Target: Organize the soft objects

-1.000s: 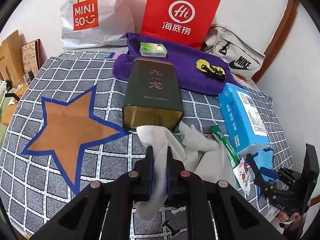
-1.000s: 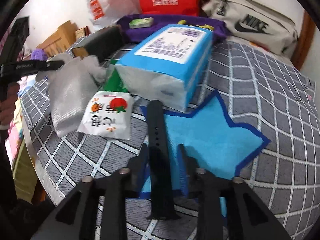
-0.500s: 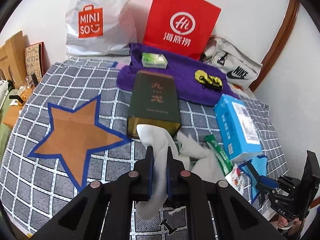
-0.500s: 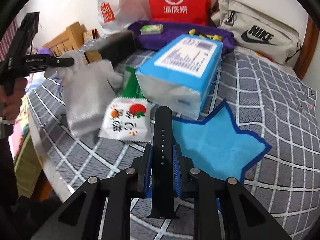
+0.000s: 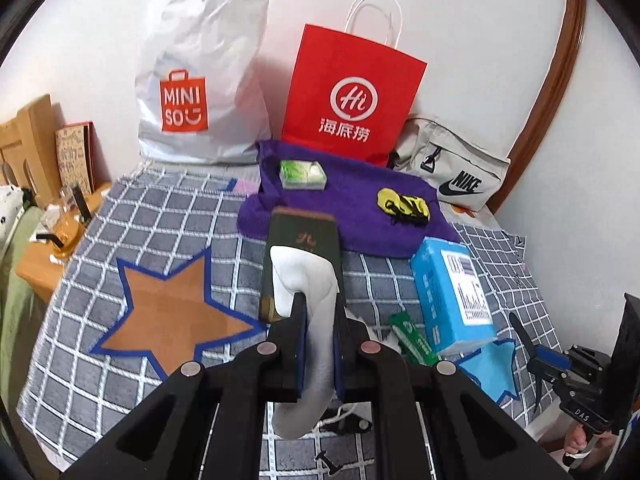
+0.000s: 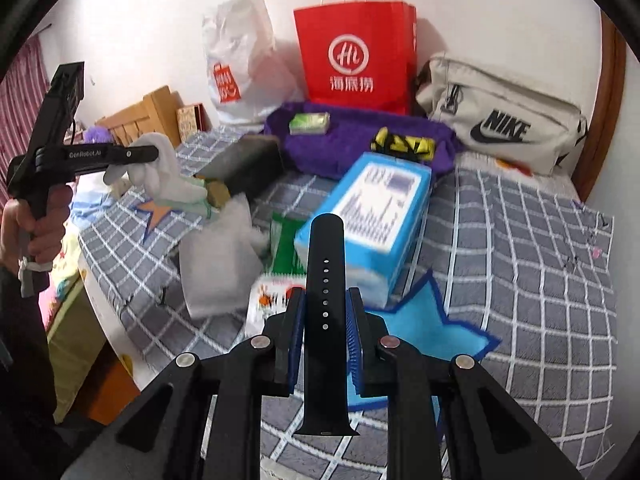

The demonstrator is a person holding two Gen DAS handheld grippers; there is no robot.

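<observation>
White sock (image 5: pixel 308 300): you are pinching it in your left gripper (image 5: pixel 320 316); its toe is folding over above the fingertips and its cuff is hanging below the jaws, clear of the checked blanket (image 5: pixel 160 216).
Black strap (image 6: pixel 325 280): you are clamping it upright in your right gripper (image 6: pixel 325 312), pads pressing both its edges, punched holes facing the camera, both ends sticking out past the jaws.
Beyond the left tips: a dark green tin (image 5: pixel 304 240) is lying directly behind the sock, with a purple towel (image 5: pixel 352 204) farther on.
Left of the left tips: an orange star (image 5: pixel 172 308) is showing on the blanket.
Beyond the right tips: a blue tissue pack (image 6: pixel 376 208) is sitting just past the strap's top.
Right of the right jaws: a light blue star (image 6: pixel 432 320) is lying flat.
</observation>
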